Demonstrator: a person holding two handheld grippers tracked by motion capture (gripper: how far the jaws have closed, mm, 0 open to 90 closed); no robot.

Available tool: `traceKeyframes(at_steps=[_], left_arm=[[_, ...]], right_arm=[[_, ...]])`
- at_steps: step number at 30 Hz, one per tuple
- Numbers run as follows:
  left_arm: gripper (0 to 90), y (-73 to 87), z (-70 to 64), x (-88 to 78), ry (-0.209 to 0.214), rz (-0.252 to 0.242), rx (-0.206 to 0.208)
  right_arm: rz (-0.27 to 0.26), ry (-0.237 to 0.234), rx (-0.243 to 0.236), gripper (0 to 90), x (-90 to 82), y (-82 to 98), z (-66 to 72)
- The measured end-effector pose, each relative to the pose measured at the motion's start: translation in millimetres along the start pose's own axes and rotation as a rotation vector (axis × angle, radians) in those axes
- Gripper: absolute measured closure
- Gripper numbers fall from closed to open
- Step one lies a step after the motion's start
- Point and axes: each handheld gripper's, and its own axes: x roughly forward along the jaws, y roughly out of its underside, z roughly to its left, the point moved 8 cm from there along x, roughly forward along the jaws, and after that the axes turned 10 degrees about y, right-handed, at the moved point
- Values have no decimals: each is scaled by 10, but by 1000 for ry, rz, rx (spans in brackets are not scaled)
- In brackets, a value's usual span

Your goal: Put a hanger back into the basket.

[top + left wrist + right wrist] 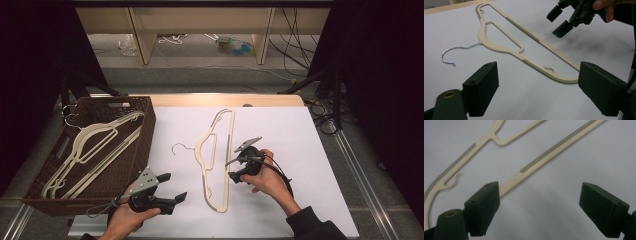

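Note:
A cream plastic hanger [229,150] with a metal hook [181,146] lies flat on the white table top, its hook pointing left. My right gripper [232,169] hovers just right of the hanger's long bar, open and holding nothing. In the right gripper view that bar [549,152] runs diagonally just beyond the open gripper [540,197]. My left gripper [173,186] is open near the table's front edge, left of the hanger's near end. The left gripper view looks past my open left gripper [539,75] to the hanger [499,47], its hook [449,51] and the right gripper [559,22].
A dark woven basket [145,130] stands at the table's left edge with several cream hangers [95,145] in it. A wooden strip [225,100] marks the far table edge. Cables and shelving lie on the floor behind.

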Motion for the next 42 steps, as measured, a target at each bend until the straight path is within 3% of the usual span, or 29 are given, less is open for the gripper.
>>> traceKeyframes(at_steps=[9,10,13,19,20,22,25,28,36,37,42], left_arm=[[168,8,13,1,-6,11,13],[168,11,3,5,-5,8,-2],[168,9,10,3,-5,12,15],[169,14,4,0,0,11,20],[169,13,2,-4,2,10,20],[169,13,1,-4,3,10,20],[169,13,3,-6,4,11,23],[169,14,4,0,2,13,22],[169,32,1,-2,5,25,28],[170,36,-10,3,5,21,11],[171,44,-10,2,8,32,37]], right_arm=[[74,1,26,182,215,-173,17],[84,-4,35,190,228,-193,29],[115,0,28,189,269,-241,40],[181,22,29,255,429,-365,99],[205,50,19,267,463,-379,101],[234,60,15,264,491,-365,113],[246,45,26,277,491,-362,89],[251,44,39,344,491,-371,59],[317,22,-2,508,454,-355,-38],[330,19,4,530,450,-351,-43],[383,2,9,576,422,-308,-124]])
